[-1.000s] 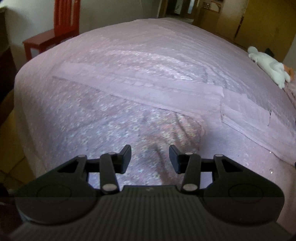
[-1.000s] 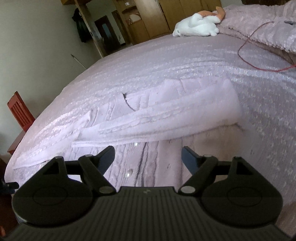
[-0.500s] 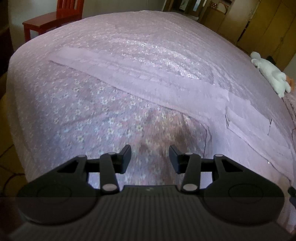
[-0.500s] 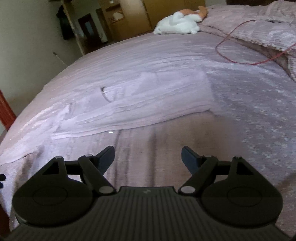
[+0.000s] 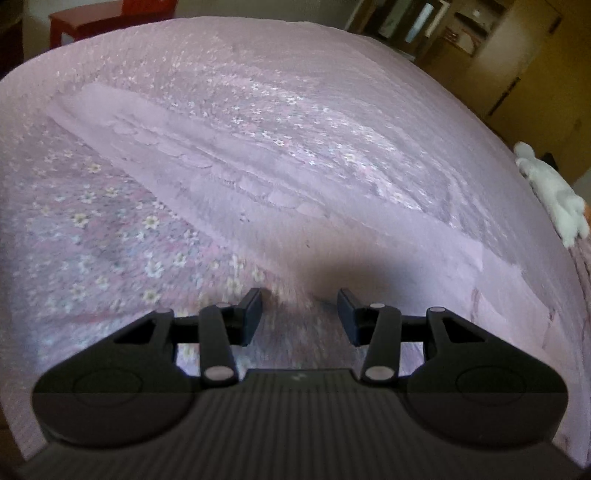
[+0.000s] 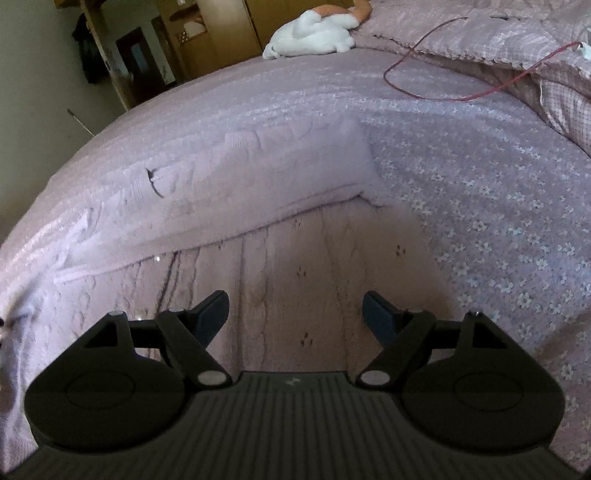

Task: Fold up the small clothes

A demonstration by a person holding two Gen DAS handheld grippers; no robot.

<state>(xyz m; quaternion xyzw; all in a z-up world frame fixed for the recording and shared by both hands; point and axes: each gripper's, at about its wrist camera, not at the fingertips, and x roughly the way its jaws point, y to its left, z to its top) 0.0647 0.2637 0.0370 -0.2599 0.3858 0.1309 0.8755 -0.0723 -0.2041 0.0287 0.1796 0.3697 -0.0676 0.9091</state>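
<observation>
Both cameras have come closer to the bed than a second ago, and the pink garment now fills more of each view.

From the left wrist, the left gripper (image 5: 300, 310) hangs just above the flowered bedspread (image 5: 92, 236), its jaws apart with nothing between them. The pale pink garment (image 5: 229, 184) lies flat across the bed, running as a long band from the upper left toward the lower right; its near edge sits just ahead of the fingertips. A white stuffed toy (image 5: 554, 192) rests at the far right edge, and a red chair (image 5: 92, 18) stands beyond the bed.

From the right wrist, the right gripper (image 6: 295, 314) is spread wide and empty, poised over the knitted sweater (image 6: 258, 177), whose folded part lies just ahead. A red cable (image 6: 443, 92) trails over the bedspread (image 6: 498, 221) far right, near the toy (image 6: 314, 33).
</observation>
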